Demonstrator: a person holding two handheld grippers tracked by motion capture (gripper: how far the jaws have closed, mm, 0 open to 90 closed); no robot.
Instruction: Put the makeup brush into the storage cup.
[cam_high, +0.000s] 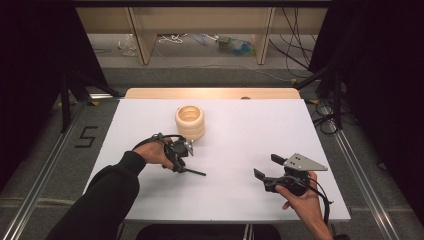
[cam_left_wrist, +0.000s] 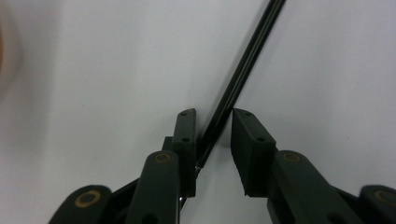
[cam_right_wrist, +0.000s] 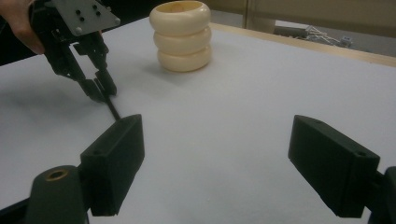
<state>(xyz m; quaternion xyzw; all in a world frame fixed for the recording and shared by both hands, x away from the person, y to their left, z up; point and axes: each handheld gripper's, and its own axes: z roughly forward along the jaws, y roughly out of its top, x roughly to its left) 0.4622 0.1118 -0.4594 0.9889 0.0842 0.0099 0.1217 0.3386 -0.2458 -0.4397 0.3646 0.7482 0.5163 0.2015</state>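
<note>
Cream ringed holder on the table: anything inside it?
The cream ringed holder is open on top; its visible upper interior looks empty. Its own wall hides the bottom.

Matt white bench (cam_high: 240, 145), wood strip at far edge.
Glossy black rod (cam_left_wrist: 243, 74); smooth cream ringed pot (cam_right_wrist: 182, 37); matt black plastic tongs (cam_right_wrist: 215, 158).

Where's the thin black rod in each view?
High view: black rod lies on the white table, left of centre, at the left gripper.
Left gripper view: the rod runs diagonally up from between the jaws.
Right gripper view: upper left, under the left gripper.
Shared landmark: cream ring stack.
</note>
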